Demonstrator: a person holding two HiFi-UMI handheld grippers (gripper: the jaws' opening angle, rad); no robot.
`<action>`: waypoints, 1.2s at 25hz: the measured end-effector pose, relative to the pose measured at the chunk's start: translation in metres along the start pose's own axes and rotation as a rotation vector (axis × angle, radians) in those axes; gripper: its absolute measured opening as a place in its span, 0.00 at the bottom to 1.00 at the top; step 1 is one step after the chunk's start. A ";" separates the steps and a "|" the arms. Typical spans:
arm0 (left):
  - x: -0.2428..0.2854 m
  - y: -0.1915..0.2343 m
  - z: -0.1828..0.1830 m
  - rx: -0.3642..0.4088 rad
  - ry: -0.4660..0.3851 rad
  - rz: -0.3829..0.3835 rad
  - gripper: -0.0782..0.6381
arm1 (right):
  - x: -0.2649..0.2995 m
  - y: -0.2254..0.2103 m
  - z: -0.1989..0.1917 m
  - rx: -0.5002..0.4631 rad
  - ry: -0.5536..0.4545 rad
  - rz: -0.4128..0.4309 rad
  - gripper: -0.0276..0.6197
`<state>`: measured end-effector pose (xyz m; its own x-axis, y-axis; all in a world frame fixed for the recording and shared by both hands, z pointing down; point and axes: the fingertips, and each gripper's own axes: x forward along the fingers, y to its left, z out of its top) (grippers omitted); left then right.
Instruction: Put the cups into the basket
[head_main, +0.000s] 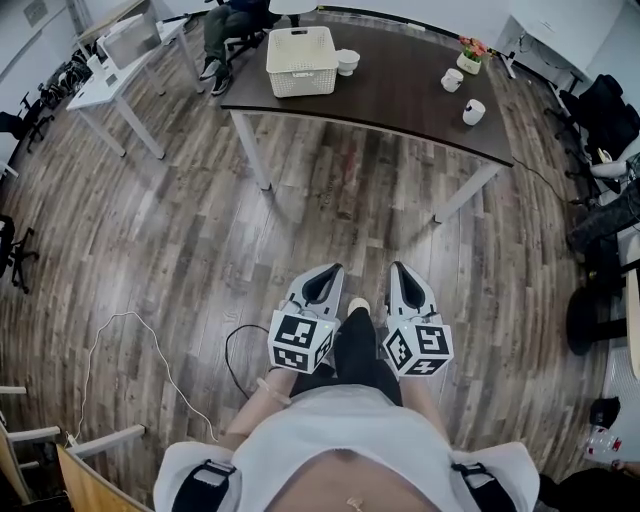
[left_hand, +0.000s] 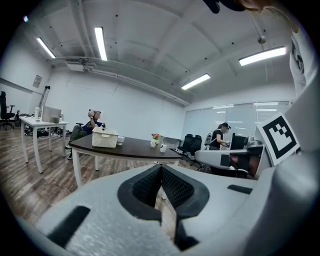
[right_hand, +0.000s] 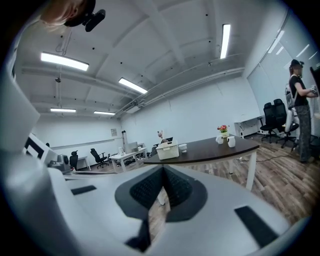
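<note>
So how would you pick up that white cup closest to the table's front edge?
Probably pinch the wall of the cup at its rim, one jaw inside, one outside, coming from the table edge nearest us. It looks upright, mouth open upward, with nothing in front. Any handle is too small to make out.

You are looking across open wood floor (head_main: 300, 230) toward the dark table (head_main: 400, 90); a black cable (head_main: 228, 355) is lying near your feet. On top, bare surface is separating the basket (head_main: 300, 62) from the two cups (head_main: 473, 112), beside a flower pot (head_main: 468, 58).
</note>
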<state>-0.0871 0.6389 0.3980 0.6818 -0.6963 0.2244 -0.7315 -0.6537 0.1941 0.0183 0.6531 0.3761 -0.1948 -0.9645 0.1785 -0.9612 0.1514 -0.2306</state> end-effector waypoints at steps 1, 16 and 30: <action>0.010 0.003 0.004 0.000 -0.001 0.005 0.12 | 0.009 -0.006 0.005 -0.005 -0.004 0.005 0.06; 0.148 0.039 0.056 -0.007 -0.044 0.077 0.12 | 0.132 -0.096 0.065 -0.029 -0.023 0.078 0.06; 0.215 0.042 0.055 -0.025 -0.052 0.120 0.12 | 0.181 -0.136 0.068 -0.023 -0.019 0.162 0.06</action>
<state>0.0296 0.4450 0.4018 0.5889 -0.7836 0.1980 -0.8072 -0.5580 0.1927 0.1269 0.4436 0.3745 -0.3439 -0.9309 0.1230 -0.9218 0.3097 -0.2330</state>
